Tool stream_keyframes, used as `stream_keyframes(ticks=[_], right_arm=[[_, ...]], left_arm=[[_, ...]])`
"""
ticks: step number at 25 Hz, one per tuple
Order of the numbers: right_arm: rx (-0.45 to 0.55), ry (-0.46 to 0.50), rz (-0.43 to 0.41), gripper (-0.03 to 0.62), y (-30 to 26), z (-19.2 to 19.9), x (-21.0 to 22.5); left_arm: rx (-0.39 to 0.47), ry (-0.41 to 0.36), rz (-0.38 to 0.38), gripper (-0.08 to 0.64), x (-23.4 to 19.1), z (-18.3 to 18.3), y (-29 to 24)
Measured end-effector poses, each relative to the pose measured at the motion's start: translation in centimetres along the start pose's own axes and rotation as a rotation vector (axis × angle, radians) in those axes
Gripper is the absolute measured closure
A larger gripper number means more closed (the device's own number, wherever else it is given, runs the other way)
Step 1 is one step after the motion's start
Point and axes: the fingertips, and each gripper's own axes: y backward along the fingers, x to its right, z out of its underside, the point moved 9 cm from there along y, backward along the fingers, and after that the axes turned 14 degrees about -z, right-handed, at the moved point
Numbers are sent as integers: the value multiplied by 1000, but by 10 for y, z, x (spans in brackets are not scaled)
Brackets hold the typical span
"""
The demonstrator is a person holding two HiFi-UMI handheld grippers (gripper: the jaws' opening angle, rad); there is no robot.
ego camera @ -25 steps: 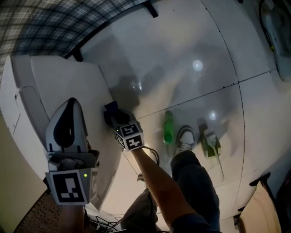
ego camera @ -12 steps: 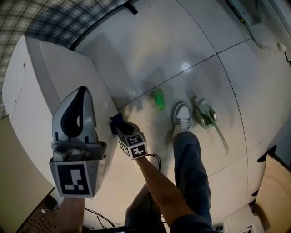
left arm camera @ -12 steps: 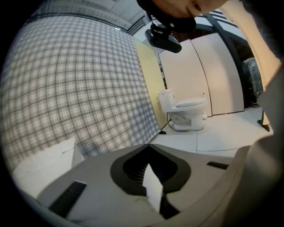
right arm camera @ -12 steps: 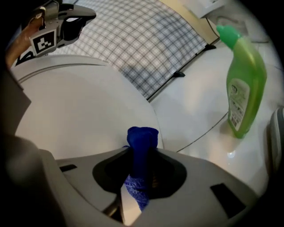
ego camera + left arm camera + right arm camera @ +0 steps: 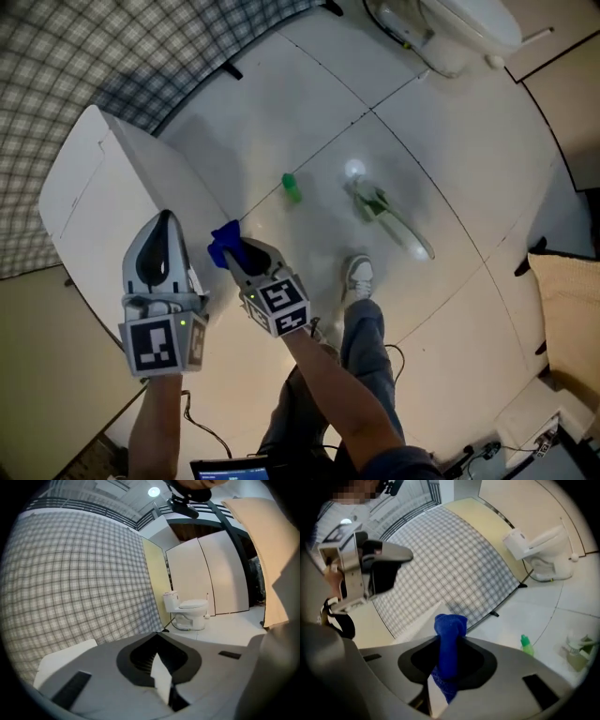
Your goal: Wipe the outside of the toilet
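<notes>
A checked wall (image 5: 84,56) fills the upper left of the head view, with a white panel (image 5: 108,178) leaning out from it over the pale tiled floor (image 5: 450,187). Just right of that panel hangs the left gripper (image 5: 161,234). In the left gripper view its jaws are together, with nothing between them.

Beside it on the right is the right gripper (image 5: 239,251), whose jaws are closed on a blue cloth (image 5: 223,242). In the right gripper view the cloth (image 5: 449,639) stands up in a bunched roll out of the jaws. Both grippers are in the air, the cloth touching neither panel nor floor.

Farther right, a small green bottle (image 5: 292,187) lies on the floor. Near it lies a pale green item with a long white handle (image 5: 382,212); what it is cannot be told. The person's shoe (image 5: 358,277) stands below these.

The toilet (image 5: 455,26) sits at the top right of the head view, well apart from both grippers and the cloth. The left gripper view shows the white toilet (image 5: 187,611) upright by the far wall.
</notes>
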Motion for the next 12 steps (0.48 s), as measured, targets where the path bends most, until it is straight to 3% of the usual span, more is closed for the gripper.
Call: stream_keyframes(ticks=[2, 6, 12], right_arm=[[55, 42, -9, 492, 22, -28, -28], [130, 100, -22, 492, 66, -64, -77], [219, 125, 9, 492, 122, -60, -120]], left_arm=[[3, -21, 9, 551, -2, -3, 23], [-43, 42, 8, 551, 8, -4, 64], [-54, 13, 49, 551, 28, 21, 117]])
